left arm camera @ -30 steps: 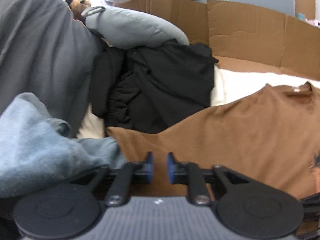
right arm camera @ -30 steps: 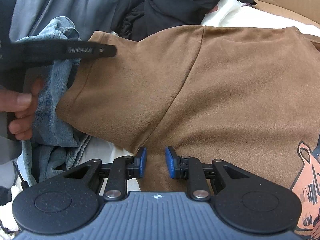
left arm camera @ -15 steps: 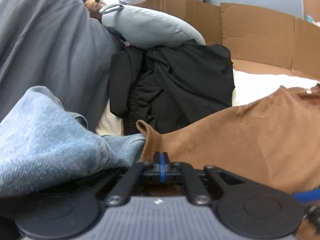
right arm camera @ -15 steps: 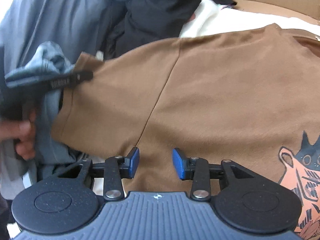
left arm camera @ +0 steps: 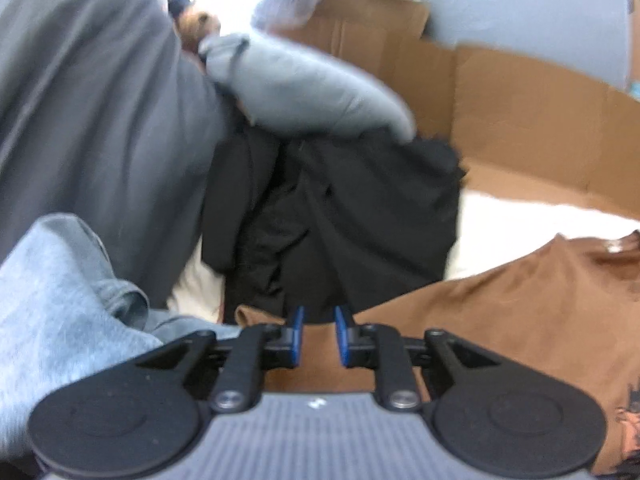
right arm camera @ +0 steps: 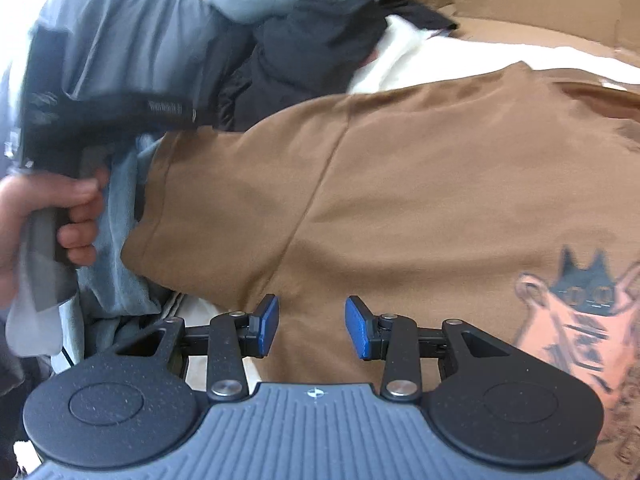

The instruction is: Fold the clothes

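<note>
Crowding the brown T-shirt (right arm camera: 420, 184), black garment (left arm camera: 340, 220), denim (left arm camera: 52, 288) (leftward), left claw (left arm camera: 319, 334) just parting, right claw (right arm camera: 312, 326) spread, both empty

Flattened brown cardboard panels (left arm camera: 520, 108) stand propped along the far edge of a white-covered surface (left arm camera: 520, 220), with a pale blue-grey wall (left arm camera: 520, 8) rising directly behind the cardboard. Bright daylight washes out the upper left corner beyond the cardboard, near a small brown stuffed toy (left arm camera: 196, 24).

bright daylight, motion blur, fisheye
</note>
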